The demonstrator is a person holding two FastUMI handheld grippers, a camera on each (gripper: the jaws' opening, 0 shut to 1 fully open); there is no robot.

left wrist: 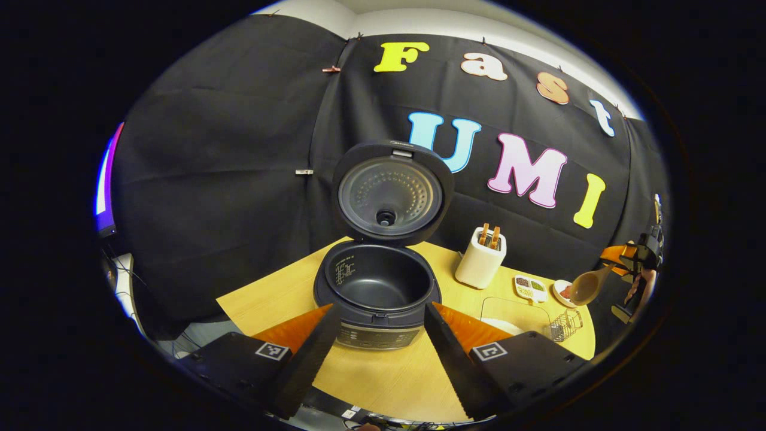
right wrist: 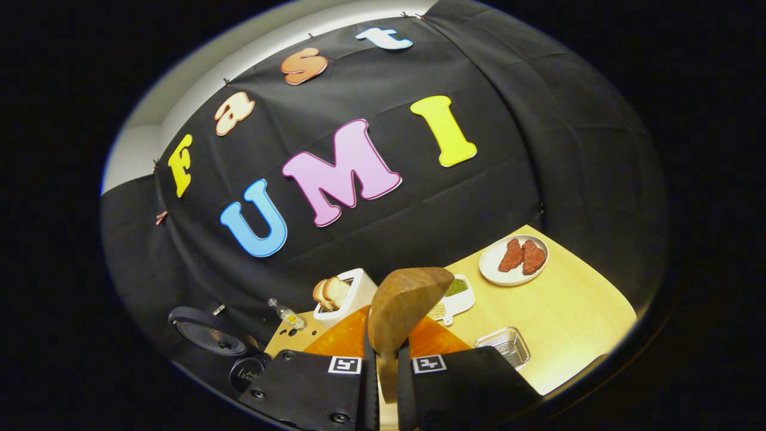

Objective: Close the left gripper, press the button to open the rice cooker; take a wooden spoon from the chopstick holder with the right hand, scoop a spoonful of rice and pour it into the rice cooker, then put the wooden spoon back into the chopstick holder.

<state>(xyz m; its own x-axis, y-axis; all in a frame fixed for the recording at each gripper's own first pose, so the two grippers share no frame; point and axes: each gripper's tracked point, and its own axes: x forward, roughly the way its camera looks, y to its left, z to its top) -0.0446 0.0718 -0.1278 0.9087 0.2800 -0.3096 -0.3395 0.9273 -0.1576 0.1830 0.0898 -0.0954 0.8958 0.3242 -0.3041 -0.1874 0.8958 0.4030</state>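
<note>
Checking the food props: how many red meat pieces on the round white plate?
2. Both red meat pieces lie side by side on the round white plate: left piece, right piece, touching or nearly. None seem hidden.

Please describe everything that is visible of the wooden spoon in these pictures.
The wooden spoon looks like smooth brown wood, with a deep rounded bowl. In the right gripper view the right gripper is shut on its handle, both fingers pressing it, and the bowl stands up in front of the camera. In the left gripper view it hangs in the air at the table's right edge, bowl tilted, near a small plate. Whether the bowl carries rice cannot be told.
</note>
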